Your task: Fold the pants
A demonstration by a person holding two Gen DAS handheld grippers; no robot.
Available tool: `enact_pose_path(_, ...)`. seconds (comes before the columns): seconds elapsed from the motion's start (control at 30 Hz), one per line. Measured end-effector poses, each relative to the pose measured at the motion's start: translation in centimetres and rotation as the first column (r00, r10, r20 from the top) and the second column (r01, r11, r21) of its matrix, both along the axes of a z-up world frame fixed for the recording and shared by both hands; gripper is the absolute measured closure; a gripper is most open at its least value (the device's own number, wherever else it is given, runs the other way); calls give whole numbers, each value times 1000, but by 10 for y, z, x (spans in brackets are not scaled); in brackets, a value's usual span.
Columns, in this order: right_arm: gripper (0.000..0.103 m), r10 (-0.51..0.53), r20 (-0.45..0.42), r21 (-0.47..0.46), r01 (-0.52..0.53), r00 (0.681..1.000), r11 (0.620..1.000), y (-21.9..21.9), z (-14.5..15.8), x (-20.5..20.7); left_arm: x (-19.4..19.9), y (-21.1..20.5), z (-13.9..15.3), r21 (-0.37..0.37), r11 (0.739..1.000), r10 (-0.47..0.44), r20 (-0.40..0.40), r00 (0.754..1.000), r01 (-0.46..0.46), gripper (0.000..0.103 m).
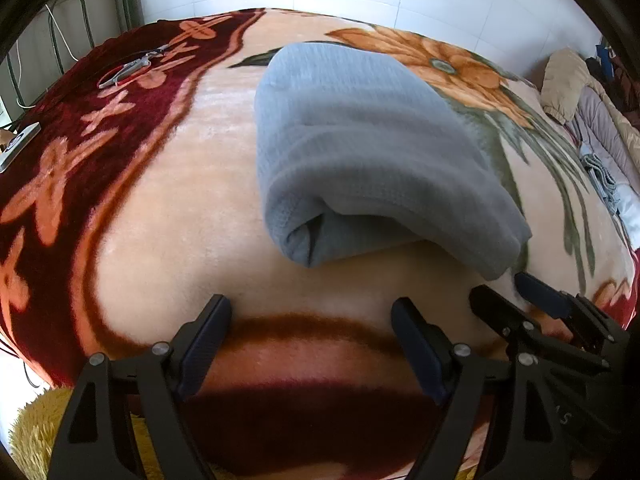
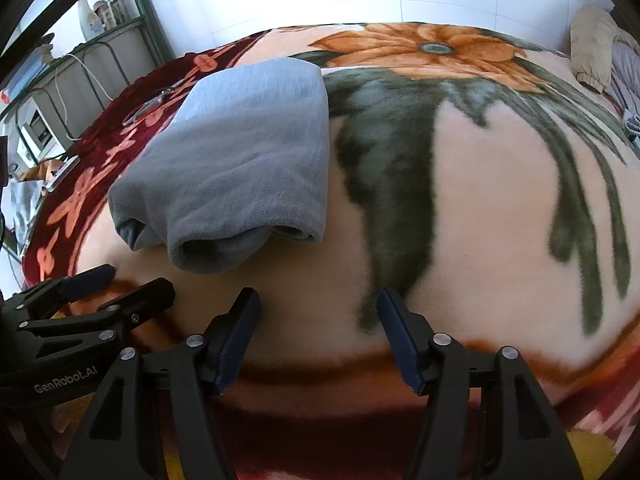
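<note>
The grey pants (image 1: 360, 148) lie folded into a thick bundle on the floral blanket (image 1: 168, 208), with the open rolled end facing me. They also show in the right wrist view (image 2: 244, 160). My left gripper (image 1: 312, 308) is open and empty, just short of the bundle's near end. My right gripper (image 2: 318, 300) is open and empty, near the bundle's right corner. In the left wrist view the right gripper (image 1: 500, 288) sits at the bundle's lower right corner. In the right wrist view the left gripper (image 2: 136, 276) is at lower left.
Scissors (image 1: 132, 66) lie on the dark red border of the blanket at far left. A small device (image 1: 20, 140) rests at the left edge. Crumpled clothes and bedding (image 1: 580, 92) pile at the right. A metal rack (image 2: 100, 40) stands by the white tiled wall.
</note>
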State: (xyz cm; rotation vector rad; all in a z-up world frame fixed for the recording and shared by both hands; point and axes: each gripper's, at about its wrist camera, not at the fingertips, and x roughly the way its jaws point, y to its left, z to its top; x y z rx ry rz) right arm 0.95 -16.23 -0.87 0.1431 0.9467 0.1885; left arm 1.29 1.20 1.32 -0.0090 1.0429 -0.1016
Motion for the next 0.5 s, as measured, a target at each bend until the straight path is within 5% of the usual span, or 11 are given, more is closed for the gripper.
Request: enact_pose_path(0.5,36,1,3,6,-1,1000,1000,0,-2,0,0,3,1,-24,1000,10,1,1000,-10,17)
